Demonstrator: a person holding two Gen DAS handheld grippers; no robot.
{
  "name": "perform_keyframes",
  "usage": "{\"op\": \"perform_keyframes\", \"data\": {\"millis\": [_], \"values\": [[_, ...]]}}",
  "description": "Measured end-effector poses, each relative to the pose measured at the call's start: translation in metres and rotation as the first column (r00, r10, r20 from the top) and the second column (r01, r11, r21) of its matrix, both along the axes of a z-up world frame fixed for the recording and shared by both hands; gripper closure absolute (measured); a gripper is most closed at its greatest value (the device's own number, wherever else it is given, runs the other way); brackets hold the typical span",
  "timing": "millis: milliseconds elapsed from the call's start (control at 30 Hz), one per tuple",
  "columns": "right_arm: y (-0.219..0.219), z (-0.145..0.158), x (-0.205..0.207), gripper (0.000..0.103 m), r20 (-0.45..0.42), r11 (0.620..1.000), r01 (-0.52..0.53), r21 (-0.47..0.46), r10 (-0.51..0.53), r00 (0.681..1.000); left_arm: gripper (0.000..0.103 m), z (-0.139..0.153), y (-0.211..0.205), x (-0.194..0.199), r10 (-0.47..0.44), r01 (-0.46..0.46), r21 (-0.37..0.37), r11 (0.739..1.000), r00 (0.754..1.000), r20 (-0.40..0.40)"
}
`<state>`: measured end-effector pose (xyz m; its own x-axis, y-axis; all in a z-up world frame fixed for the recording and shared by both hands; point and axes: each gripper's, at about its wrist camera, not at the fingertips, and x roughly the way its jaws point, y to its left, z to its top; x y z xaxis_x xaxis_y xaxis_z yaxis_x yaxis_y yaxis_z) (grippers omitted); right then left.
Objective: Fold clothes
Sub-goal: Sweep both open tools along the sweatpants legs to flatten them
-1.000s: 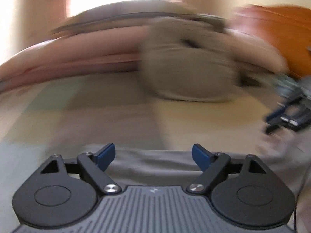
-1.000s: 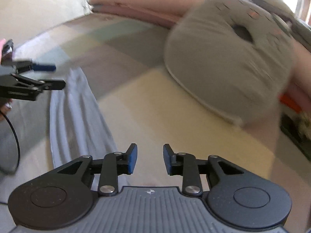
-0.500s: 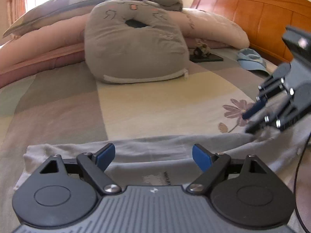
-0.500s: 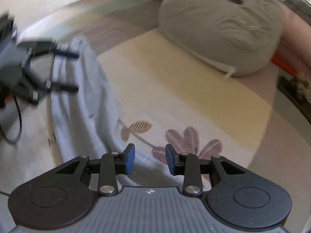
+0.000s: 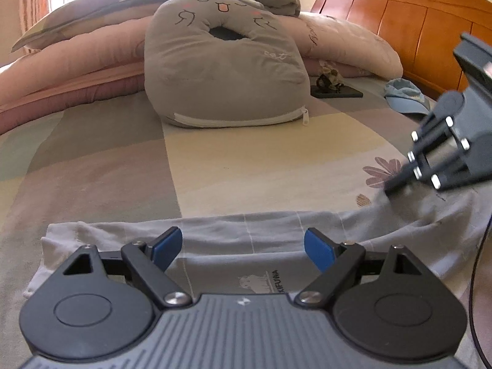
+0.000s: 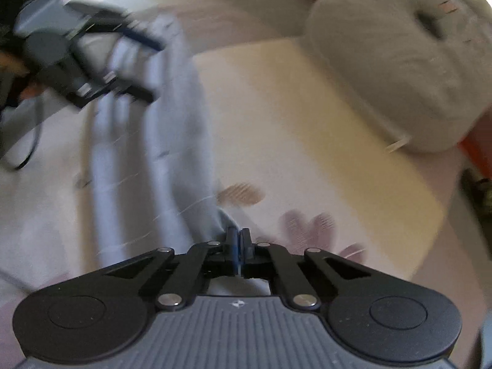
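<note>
A light grey T-shirt (image 5: 246, 233) with a small printed logo lies spread across the patchwork bedspread (image 5: 107, 166). My left gripper (image 5: 243, 246) is open and hovers just above the shirt's near part. My right gripper (image 6: 238, 241) is shut on the shirt's far edge (image 6: 215, 215); in the left wrist view it (image 5: 390, 189) pinches and lifts the cloth at the right. The right wrist view is motion-blurred and shows the left gripper (image 6: 135, 67) at upper left over the shirt.
A grey cat-face cushion (image 5: 224, 61) sits mid-bed, with pink folded quilts (image 5: 77, 61) and pillows behind it. A wooden headboard (image 5: 415, 15) stands at the right. A blue cap (image 5: 402, 95) and a small dark figurine on a base (image 5: 332, 86) lie near it.
My right gripper closed on the shirt's edge and began lifting it. My left gripper stayed open and moved slightly closer over the shirt.
</note>
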<state>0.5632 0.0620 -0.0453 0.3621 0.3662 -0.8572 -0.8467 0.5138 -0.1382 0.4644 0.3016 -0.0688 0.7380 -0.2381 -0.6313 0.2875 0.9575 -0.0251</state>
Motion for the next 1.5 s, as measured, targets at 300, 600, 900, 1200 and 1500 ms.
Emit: {"op": "perform_keyframes", "data": {"millis": [300, 600, 900, 1200, 1500], "values": [[0.001, 0.003, 0.032, 0.1, 0.033, 0.988, 0.156, -0.013, -0.155, 0.987, 0.016, 0.0, 0.009, 0.001, 0.035, -0.035, -0.007, 0.999, 0.999, -0.001], [0.047, 0.038, 0.043, 0.081, 0.014, 0.979, 0.013, 0.205, -0.016, 1.0, 0.016, 0.004, 0.039, -0.003, 0.129, -0.129, -0.02, 0.991, 0.991, 0.018], [0.125, -0.003, 0.054, 0.079, -0.111, 0.963, -0.101, 0.251, 0.132, 0.985, 0.016, 0.006, 0.083, -0.012, 0.255, -0.252, -0.075, 0.965, 0.967, 0.027], [0.14, -0.012, 0.037, 0.1, -0.086, 0.955, -0.167, 0.247, 0.193, 0.977, 0.016, 0.001, 0.095, -0.008, 0.293, -0.291, -0.092, 0.952, 0.956, 0.008], [0.14, 0.007, 0.073, 0.097, -0.074, 0.961, -0.052, 0.271, 0.074, 0.995, 0.016, 0.001, 0.097, -0.01, 0.307, -0.305, -0.087, 0.948, 0.952, 0.01]]}}
